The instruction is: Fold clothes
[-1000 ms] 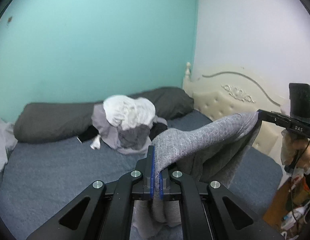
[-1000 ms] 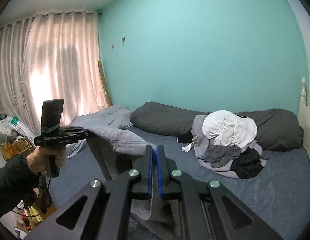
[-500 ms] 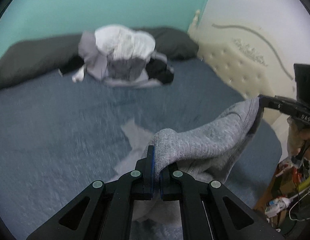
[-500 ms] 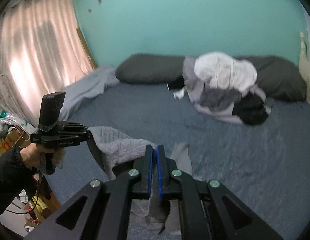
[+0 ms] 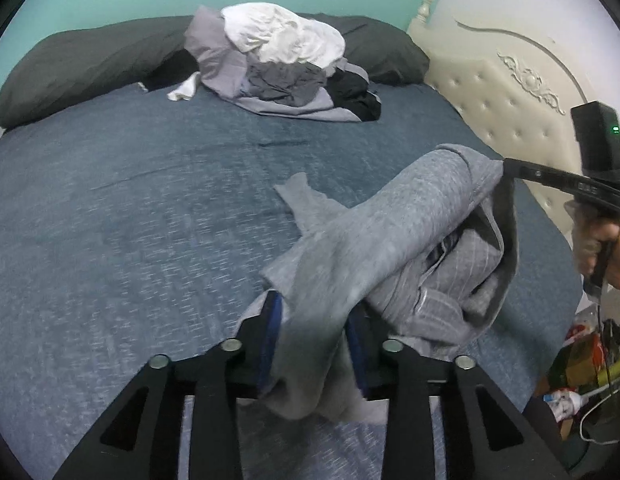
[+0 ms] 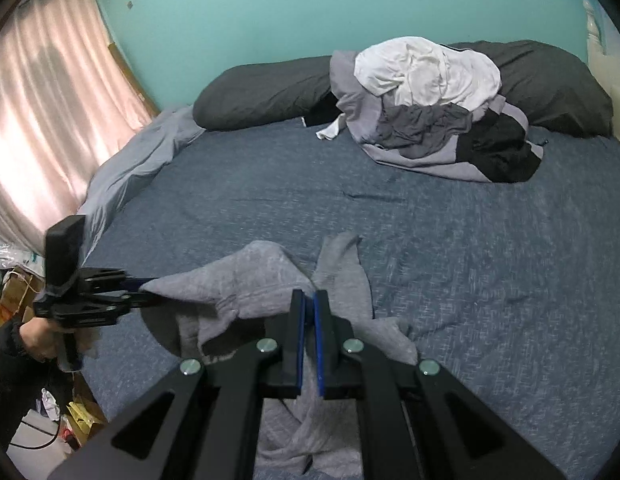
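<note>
A flat turquoise painted wall (image 6: pixel 310 4) backs a wide bed covered in a blue-grey heathered sheet (image 6: pixel 490 248). A long dark grey pillow (image 6: pixel 262 92) lies along the bed's far edge. At the right edge stands a cream button-tufted headboard (image 5: pixel 506 96) with carved scrollwork. Pale pink curtains (image 6: pixel 50 92), glowing with daylight, hang by the left edge.

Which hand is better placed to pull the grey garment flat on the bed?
Right. The right tongs are shut on the grey garment; the left tongs stand open, the cloth only draped between them.
</note>
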`<action>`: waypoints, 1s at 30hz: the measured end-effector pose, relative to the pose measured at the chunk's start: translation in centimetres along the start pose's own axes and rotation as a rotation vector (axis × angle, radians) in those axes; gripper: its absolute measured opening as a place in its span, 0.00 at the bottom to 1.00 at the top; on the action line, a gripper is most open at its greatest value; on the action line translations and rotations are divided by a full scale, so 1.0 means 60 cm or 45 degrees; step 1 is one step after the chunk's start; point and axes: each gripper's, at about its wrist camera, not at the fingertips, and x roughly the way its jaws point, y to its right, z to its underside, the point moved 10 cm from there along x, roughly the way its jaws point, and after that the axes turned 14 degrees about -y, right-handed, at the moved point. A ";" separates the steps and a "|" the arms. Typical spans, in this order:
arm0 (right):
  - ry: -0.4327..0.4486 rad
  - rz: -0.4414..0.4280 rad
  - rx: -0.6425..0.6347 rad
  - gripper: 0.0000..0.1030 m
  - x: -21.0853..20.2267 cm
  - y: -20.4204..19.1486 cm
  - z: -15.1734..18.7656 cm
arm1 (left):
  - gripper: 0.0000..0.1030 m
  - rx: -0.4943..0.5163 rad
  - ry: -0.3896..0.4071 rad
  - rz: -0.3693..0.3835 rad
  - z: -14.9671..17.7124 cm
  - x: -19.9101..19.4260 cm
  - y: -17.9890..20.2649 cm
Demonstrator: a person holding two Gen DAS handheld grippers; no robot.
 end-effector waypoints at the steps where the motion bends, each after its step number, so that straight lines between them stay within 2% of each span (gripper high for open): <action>1: -0.001 0.003 0.002 0.04 0.003 0.003 -0.002 | 0.41 -0.015 0.007 -0.005 0.005 -0.007 -0.006; 3: -0.001 0.008 0.012 0.04 0.007 0.008 -0.006 | 0.41 -0.039 0.028 0.020 0.015 -0.020 -0.008; 7: 0.009 0.011 0.031 0.04 0.007 0.014 -0.015 | 0.41 -0.010 0.068 0.083 0.032 -0.033 0.037; 12: 0.015 0.014 0.039 0.04 0.003 0.017 -0.019 | 0.41 -0.009 0.046 0.174 0.049 0.007 0.104; 16: 0.019 0.015 0.039 0.04 -0.001 0.017 -0.017 | 0.41 -0.043 0.041 0.151 0.045 0.055 0.125; 26: 0.031 -0.009 0.046 0.04 -0.006 0.014 -0.014 | 0.40 -0.205 0.035 0.121 0.017 0.139 0.115; 27: 0.033 -0.013 0.048 0.04 -0.006 0.013 -0.014 | 0.35 -0.214 0.031 0.122 0.014 0.144 0.113; 28: 0.036 -0.017 0.047 0.04 -0.007 0.012 -0.015 | 0.11 -0.221 0.026 0.125 0.012 0.147 0.112; 29: 0.038 -0.019 0.042 0.04 -0.008 0.009 -0.015 | 0.05 -0.229 0.022 0.127 0.010 0.150 0.110; 30: 0.040 -0.022 0.037 0.04 -0.009 0.006 -0.015 | 0.04 -0.236 0.018 0.130 0.008 0.153 0.108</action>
